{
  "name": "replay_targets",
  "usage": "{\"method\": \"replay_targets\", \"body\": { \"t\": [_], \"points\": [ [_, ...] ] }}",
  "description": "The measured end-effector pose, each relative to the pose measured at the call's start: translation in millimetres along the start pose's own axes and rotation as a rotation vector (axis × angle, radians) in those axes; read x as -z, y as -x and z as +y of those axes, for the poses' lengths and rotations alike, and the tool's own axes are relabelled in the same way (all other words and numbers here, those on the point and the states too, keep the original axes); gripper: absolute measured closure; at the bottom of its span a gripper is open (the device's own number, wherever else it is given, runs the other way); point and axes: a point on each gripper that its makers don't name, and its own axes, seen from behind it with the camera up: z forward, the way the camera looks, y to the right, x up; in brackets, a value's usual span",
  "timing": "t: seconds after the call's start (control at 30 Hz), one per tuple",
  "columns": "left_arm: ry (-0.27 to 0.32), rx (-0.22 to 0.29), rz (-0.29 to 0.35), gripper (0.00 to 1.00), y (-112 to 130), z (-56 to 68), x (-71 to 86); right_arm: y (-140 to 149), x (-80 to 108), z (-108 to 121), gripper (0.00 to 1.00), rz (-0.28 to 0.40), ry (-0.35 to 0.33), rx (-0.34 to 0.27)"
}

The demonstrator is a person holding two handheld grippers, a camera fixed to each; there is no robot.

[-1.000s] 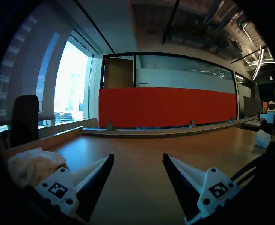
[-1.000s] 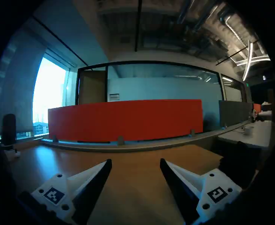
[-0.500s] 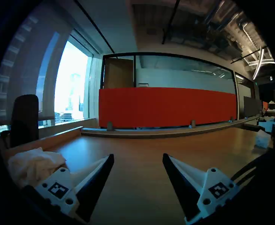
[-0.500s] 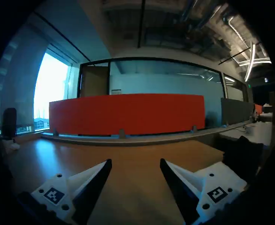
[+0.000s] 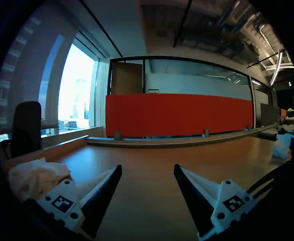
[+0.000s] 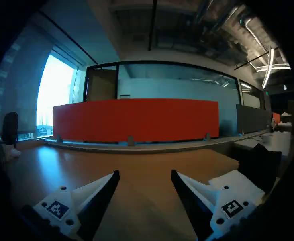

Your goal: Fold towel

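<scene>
A crumpled cream towel point(image 5: 34, 176) lies on the wooden table point(image 5: 155, 160) at the left, just beyond my left gripper's left finger point(image 5: 103, 188). My left gripper point(image 5: 147, 173) is open and holds nothing, low over the tabletop. My right gripper point(image 6: 145, 176) is also open and empty over the table point(image 6: 147, 168). A flat white cloth-like sheet point(image 6: 237, 178) lies behind its right finger point(image 6: 191, 193), with a dark object point(image 6: 261, 162) at its far side. Far left in the right gripper view, a small white lump point(image 6: 14, 152) sits near the table edge.
A long red partition point(image 5: 179, 114) stands along the table's far edge, also seen as the red partition point(image 6: 135, 120). A dark chair point(image 5: 26, 128) stands at the left by the bright window point(image 5: 76, 96). A small white crumpled thing point(image 5: 281, 149) rests at the table's right end.
The right gripper view has shifted, bringing the flat white sheet and dark object into sight at the right. The left gripper has held still. Both stayed open.
</scene>
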Motion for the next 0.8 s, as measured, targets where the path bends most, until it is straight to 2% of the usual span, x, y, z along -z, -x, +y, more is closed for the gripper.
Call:
{"method": "replay_targets", "body": {
  "t": [0.8],
  "points": [
    [0.0,0.0,0.0,0.04,0.3,-0.5,0.0,-0.9,5.0,-6.7,0.01,0.001,-0.024,0.01]
  ]
}}
